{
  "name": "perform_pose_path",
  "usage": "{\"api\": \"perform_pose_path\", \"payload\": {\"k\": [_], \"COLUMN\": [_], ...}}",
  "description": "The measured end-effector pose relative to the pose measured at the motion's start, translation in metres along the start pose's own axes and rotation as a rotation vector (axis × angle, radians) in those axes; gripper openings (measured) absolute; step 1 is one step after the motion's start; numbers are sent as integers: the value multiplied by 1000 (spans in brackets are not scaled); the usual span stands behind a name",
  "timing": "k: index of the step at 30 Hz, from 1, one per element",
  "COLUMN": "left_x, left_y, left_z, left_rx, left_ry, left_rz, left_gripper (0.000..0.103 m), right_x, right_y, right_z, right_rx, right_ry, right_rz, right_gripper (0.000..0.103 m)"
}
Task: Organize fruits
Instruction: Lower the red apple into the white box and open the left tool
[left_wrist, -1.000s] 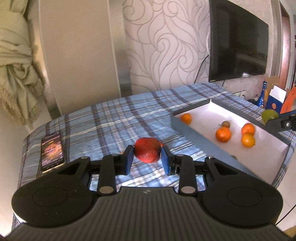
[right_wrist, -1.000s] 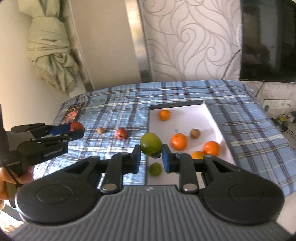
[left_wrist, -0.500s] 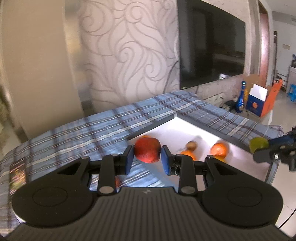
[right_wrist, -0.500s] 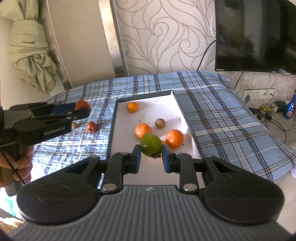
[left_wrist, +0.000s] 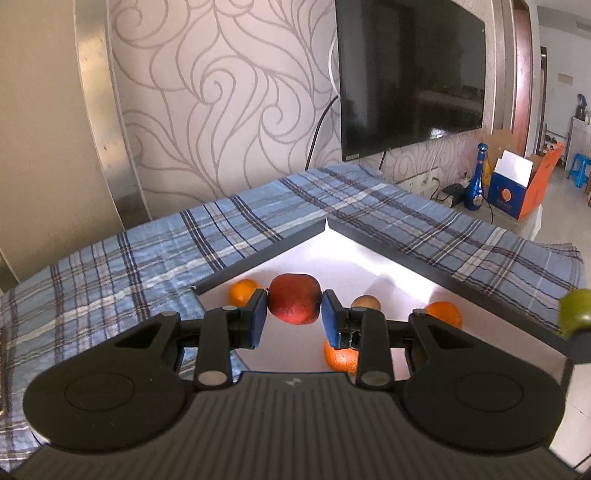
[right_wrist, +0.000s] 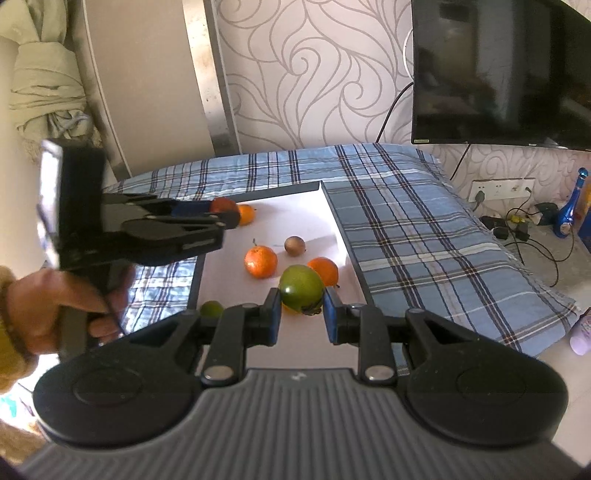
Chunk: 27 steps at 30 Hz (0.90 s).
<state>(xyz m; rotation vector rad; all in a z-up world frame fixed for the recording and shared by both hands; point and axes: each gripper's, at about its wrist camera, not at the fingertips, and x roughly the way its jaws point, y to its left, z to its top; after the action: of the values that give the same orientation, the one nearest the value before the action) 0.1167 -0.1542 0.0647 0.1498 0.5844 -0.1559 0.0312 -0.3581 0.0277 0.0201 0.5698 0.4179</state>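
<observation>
My left hand-held gripper is clamped on a red apple, held above the near-left part of the white tray that lies on the plaid-covered bed. My right hand-held gripper is clamped on a green fruit, over the tray's near end. To set both down well, I judge I should lower each until the fruit nearly touches the tray floor before letting the pads part, so nothing rolls. I would aim the apple for the bare patch beside the far orange, and the green fruit beside the small green one, clear of the oranges and the brown fruit.
</observation>
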Motion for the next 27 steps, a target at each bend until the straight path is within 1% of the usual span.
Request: {"api": "perform_pose_path", "payload": {"k": [7, 20, 27], "left_x": [28, 50, 62], "left_y": [1, 6, 8], "left_z": [-1, 0, -3], "left_rx": [0, -9, -24], "left_ry": [31, 60, 89], "left_rz": [-4, 2, 1], "left_gripper": [37, 37, 37], "right_x": [1, 6, 7], "right_y": [-2, 3, 3], "right_z": [0, 2, 2], "right_rx": [9, 7, 8], "right_ry": [4, 15, 25], "right_rz": [-12, -5, -8], "right_gripper": [27, 27, 27]}}
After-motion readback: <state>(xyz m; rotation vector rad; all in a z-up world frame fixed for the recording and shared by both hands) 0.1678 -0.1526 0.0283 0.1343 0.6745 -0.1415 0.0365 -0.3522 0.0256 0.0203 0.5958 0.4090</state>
